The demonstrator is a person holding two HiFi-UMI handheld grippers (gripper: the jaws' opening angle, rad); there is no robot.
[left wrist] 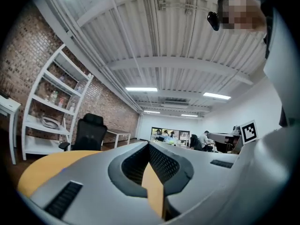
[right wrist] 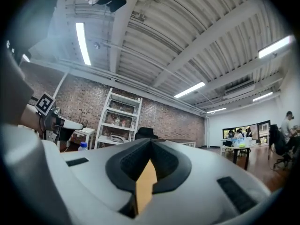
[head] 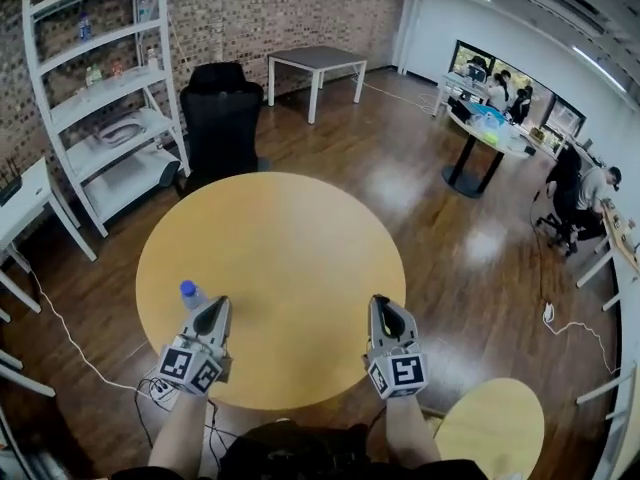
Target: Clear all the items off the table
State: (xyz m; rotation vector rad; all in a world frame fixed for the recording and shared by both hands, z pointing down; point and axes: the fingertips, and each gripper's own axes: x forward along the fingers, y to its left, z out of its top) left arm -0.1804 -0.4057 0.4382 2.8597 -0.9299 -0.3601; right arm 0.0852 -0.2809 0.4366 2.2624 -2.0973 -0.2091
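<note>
Head view shows a round table (head: 300, 228) with only one thing on it, a bottle (head: 191, 294) with a blue cap. It stands upright near the table's left edge, just beside the tip of the left gripper (head: 216, 305), which partly covers its lower part. The right gripper (head: 381, 302) is over the near edge on the other side, well apart from the bottle. Both grippers are held about level and side by side, pointing across the table. I judge this is a ready position and not yet a grasp. In each gripper view the two jaws meet at the tips and nothing is between them; only the yellow table top shows through the gap behind the pads. So both are closed and empty. The right gripper view also catches the bottle's cap low on its left side, beyond the gripper body. Since the bottle is so close to the left gripper, that hand seems the natural one to take it. Its jaws must first come apart, and it must turn a little toward the bottle.
</note>
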